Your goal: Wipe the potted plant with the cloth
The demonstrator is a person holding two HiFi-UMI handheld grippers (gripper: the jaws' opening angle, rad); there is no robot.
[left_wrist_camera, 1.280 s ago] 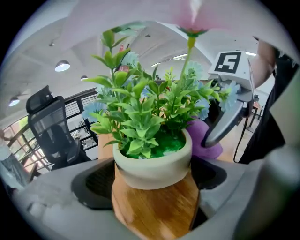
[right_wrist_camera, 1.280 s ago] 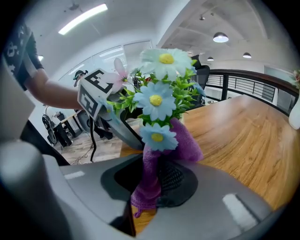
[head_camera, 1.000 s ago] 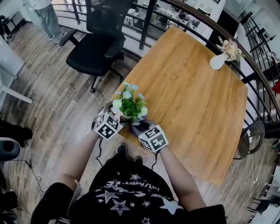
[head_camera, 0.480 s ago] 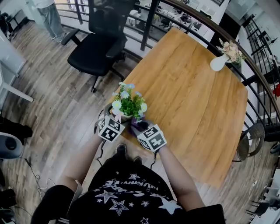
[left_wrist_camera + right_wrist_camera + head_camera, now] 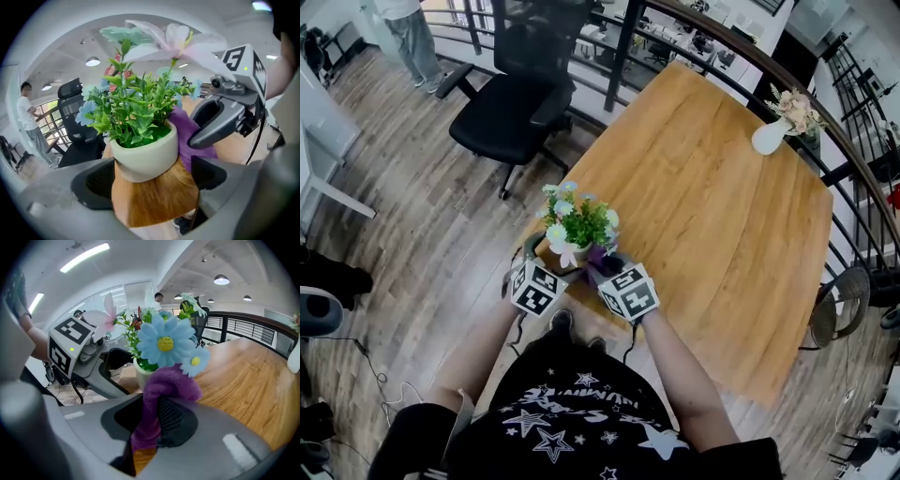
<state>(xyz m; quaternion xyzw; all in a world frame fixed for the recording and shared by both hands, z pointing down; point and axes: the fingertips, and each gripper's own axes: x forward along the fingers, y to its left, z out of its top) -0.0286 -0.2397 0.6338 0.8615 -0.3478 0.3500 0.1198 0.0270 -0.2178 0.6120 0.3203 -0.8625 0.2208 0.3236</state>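
Observation:
The potted plant (image 5: 577, 228), green leaves with pale blue and white flowers in a white pot (image 5: 145, 152), stands on the near left corner of the wooden table (image 5: 722, 216). My left gripper (image 5: 546, 270) is open. The pot sits just ahead between its jaws, and I cannot tell if they touch it. My right gripper (image 5: 606, 268) is shut on a purple cloth (image 5: 159, 394), which presses up against the blue flowers (image 5: 165, 344) and the pot's right side. In the left gripper view the cloth (image 5: 187, 136) shows behind the pot.
A white vase of dried flowers (image 5: 771, 134) stands at the table's far right corner. A black office chair (image 5: 511, 117) sits left of the table by a dark railing (image 5: 619, 42). A person (image 5: 403, 37) stands far left. A floor fan (image 5: 825, 314) is at the right.
The left gripper has drawn back a little toward me. The right gripper has brought the purple cloth closer in against the plant. The pot has stayed in place.

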